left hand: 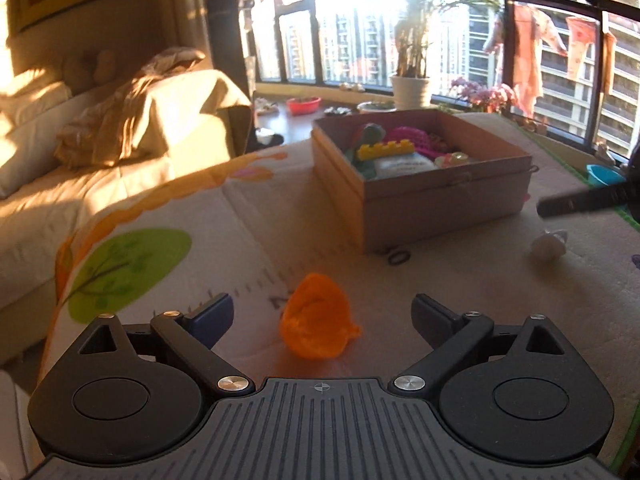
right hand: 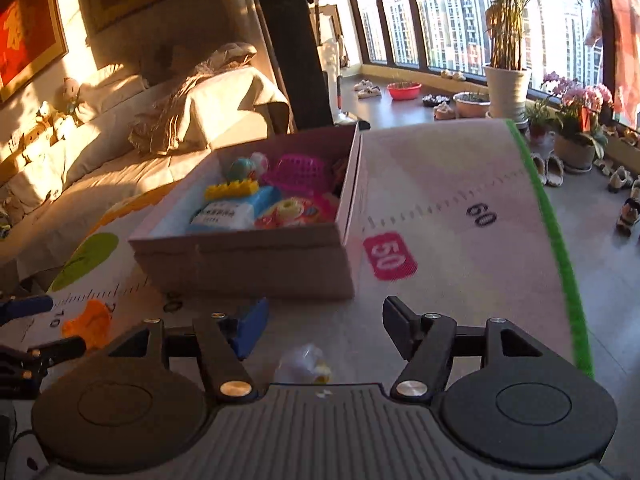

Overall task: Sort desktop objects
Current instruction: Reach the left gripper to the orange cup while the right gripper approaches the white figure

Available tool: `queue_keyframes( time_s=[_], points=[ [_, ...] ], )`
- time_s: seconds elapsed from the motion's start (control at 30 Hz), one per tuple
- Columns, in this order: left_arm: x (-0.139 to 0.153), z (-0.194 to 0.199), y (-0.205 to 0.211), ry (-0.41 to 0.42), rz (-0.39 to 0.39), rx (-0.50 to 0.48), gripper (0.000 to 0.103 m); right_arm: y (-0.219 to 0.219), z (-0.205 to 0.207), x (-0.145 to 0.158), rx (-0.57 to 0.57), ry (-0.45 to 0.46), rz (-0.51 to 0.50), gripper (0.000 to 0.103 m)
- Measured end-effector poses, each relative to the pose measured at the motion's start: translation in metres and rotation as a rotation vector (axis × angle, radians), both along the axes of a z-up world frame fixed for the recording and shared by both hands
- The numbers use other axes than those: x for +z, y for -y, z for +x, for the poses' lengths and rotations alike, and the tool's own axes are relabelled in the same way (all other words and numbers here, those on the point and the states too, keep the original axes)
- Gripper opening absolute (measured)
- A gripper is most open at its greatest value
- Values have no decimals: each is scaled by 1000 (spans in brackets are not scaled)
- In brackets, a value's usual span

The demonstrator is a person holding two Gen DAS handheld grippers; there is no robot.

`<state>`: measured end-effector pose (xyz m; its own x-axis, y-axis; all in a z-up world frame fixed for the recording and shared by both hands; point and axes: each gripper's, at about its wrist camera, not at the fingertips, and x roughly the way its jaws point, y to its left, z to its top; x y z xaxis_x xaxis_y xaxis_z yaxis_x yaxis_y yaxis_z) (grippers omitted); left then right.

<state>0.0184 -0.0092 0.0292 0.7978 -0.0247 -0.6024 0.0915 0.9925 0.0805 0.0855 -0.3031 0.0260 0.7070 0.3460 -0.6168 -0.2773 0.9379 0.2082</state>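
Observation:
A crumpled orange object [left hand: 316, 320] lies on the play mat between the wide-open jaws of my left gripper [left hand: 322, 313]; neither pad touches it. A small whitish object [right hand: 304, 364] with a yellow spot lies on the mat between the jaws of my right gripper [right hand: 326, 330], close to the gripper body; the jaws are open and apart from it. The cardboard box [right hand: 248, 256] stands just ahead, holding a yellow brick [right hand: 228, 191], a pink basket [right hand: 296, 172] and other toys. The right wrist view also shows the orange object [right hand: 88, 322] at far left, between the left gripper's fingers [right hand: 28, 305].
A black hair tie [left hand: 399, 257] lies by the box's near corner [left hand: 372, 216]. The mat's green edge [right hand: 560, 248] runs down the right side, with floor, shoes and flower pots [right hand: 506, 92] beyond. A sofa [left hand: 100, 152] borders the mat on the left.

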Motion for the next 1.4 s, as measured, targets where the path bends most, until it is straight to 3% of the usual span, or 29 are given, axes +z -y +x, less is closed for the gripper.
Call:
queue_keyframes(
  time_s=[0.1,0.33,0.5,0.83,1.03,1.27,1.4],
  points=[
    [-7,9,-2,-30,-19,24,99,-20,-8,-17,41,-37,-17,58],
    [-23,28,9,-95,-59,34,99,-46,-27,-20,121,-3,-23,59],
    [-28,31,18,-111,-72,20,99,-41,-29,-21,116,11,-15,60],
    [-27,7,48,-121,-122,-124,101,-25,-23,-21,-21,9,-8,78],
    [-24,-8,60,-140,-179,-209,102,-23,-22,-23,-36,8,-2,82],
    [-22,-15,62,-75,-83,-136,102,-19,-21,-24,-41,7,33,90],
    [-24,-8,58,-79,-54,-82,102,-19,-21,-25,-43,7,40,96]
  ],
)
